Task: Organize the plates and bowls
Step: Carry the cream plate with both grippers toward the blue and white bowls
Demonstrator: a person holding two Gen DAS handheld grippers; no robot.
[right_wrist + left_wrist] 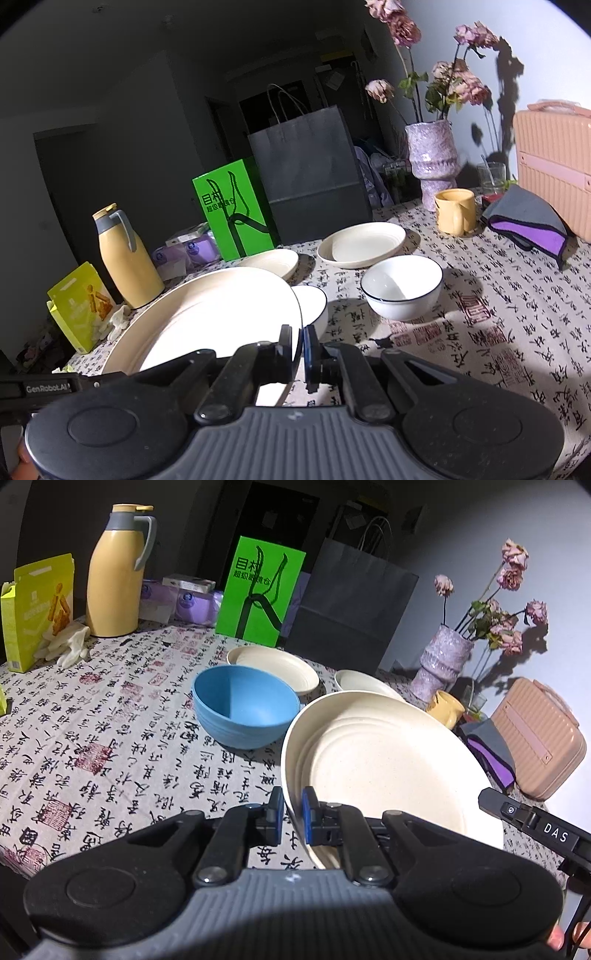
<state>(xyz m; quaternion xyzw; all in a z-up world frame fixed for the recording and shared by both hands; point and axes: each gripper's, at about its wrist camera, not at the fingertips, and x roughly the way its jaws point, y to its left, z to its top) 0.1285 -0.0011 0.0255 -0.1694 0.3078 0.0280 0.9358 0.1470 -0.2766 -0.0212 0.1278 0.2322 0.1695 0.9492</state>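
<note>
A large cream plate [388,768] hangs tilted above the patterned tablecloth, held by its two opposite edges. My left gripper [293,812] is shut on its left rim. My right gripper [298,350] is shut on the right rim of the same plate [207,317]. Behind it on the table sit a blue bowl [245,705], two smaller cream plates [271,262] [364,243] and a white bowl with a dark rim [402,288]. A second white bowl [314,302] is half hidden behind the held plate.
Along the back stand a yellow thermos [116,572], a green box [260,590], a dark paper bag [351,602] and a vase of dried roses [432,162]. A yellow mug [456,210], a grey-purple cloth [528,225] and a pink case [554,162] crowd the right side.
</note>
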